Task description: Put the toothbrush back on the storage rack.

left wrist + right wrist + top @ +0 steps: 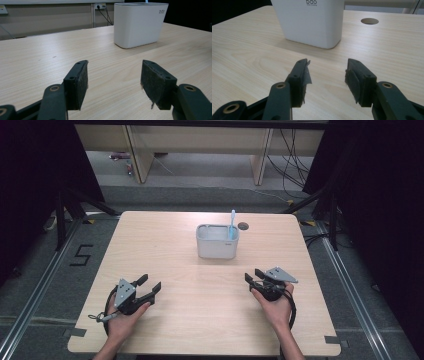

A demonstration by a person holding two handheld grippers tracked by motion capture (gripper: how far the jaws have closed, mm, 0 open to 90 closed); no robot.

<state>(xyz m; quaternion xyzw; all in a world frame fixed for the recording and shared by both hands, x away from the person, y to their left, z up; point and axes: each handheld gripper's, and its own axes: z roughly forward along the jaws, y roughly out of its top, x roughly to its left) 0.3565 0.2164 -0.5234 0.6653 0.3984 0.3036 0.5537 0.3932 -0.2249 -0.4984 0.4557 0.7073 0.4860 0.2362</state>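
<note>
Now I rest both grippers, left [149,287] and right [254,277], near side of white holder [217,241]; jaws spread, empty. Blue toothbrush [232,223] stands inside holder. Next, I judge: reach in, pinch handle.

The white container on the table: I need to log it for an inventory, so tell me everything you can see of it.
The white container is a small, oblong tub with rounded corners and smooth walls, plastic by the look of it, narrowing slightly toward the base. Small grey lettering sits near the top of one wall. It stands upright and open-topped on the far middle of the wooden table, near a round hole in the tabletop. A light blue toothbrush stands in its right end and rises above the rim. Neither gripper touches it.
</note>
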